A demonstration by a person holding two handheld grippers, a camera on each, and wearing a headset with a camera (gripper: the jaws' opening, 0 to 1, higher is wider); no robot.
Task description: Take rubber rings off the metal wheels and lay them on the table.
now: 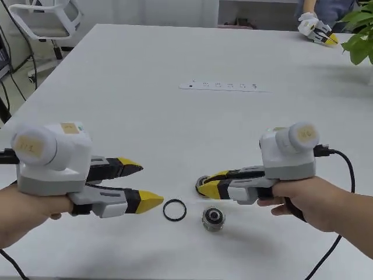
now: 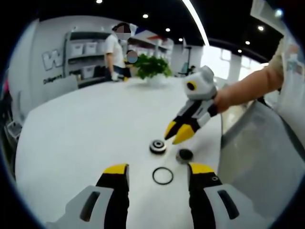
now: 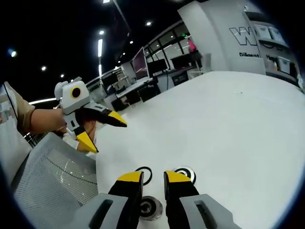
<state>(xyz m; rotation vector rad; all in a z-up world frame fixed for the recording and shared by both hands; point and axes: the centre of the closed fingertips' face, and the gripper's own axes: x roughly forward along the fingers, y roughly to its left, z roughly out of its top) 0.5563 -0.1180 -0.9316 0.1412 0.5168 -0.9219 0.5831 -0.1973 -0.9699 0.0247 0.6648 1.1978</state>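
A loose black rubber ring [image 1: 174, 210] lies flat on the white table [image 1: 175, 116], just right of my left gripper [image 1: 147, 185], whose jaws stand wide open and empty. In the left gripper view the ring [image 2: 162, 175] lies between and just beyond my own jaw tips. A bare metal wheel [image 1: 213, 217] sits to the right of the ring. A second wheel [image 1: 202, 182], with a dark ring around it, is at the tips of my right gripper [image 1: 201, 186]. The right jaws are open by a narrow gap with nothing between them. Both wheels [image 3: 185, 172] [image 3: 150, 207] lie below my right gripper [image 3: 153, 176].
A power strip [image 1: 221, 86] is set into the table's middle. A green plant [image 1: 361, 35] and another person's gloved hand [image 1: 315, 28] are at the far right corner. A mesh chair back [image 3: 52, 186] is close behind the near edge.
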